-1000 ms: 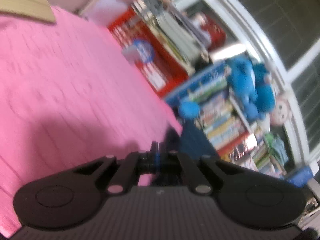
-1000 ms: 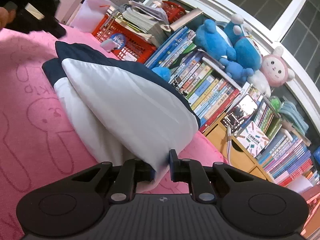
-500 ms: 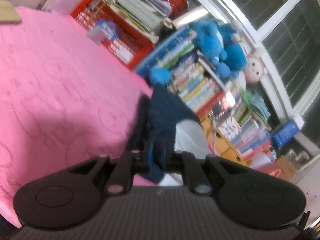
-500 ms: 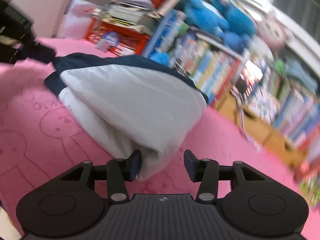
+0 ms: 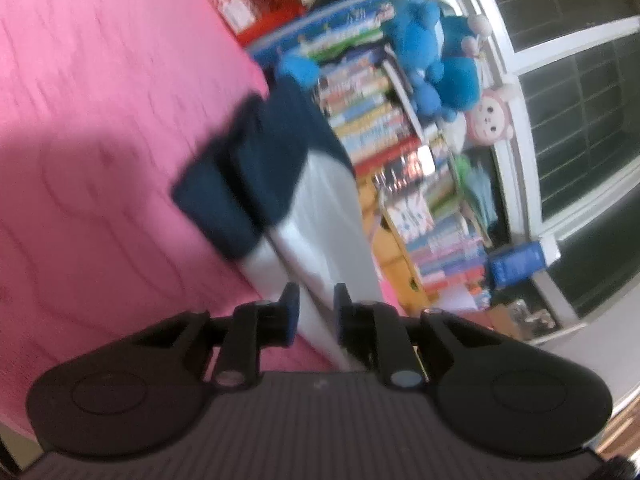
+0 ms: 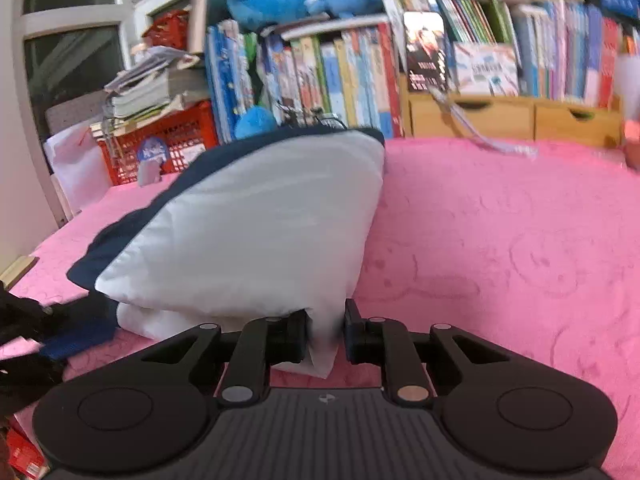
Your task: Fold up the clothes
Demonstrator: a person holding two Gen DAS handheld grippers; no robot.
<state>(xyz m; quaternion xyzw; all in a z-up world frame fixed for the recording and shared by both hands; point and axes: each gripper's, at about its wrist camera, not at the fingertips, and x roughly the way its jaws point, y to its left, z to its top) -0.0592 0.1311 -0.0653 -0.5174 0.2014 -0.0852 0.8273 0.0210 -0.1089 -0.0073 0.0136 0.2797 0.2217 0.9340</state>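
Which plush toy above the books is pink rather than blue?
The small pink plush by the window frame, beside the blue plush toys; it alone is pale pink with a light face.

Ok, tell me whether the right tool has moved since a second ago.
Yes. The right tool swung right: the bookshelf now faces it squarely, and the red basket sits far left.

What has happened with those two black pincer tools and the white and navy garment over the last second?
The left gripper, shut on the navy edge a second ago, has opened and now straddles the white and navy folded garment. The right gripper let go half a second ago and has closed in around a white corner again; whether it pinches is unclear. The garment stays on the pink blanket, with the bookshelf behind.
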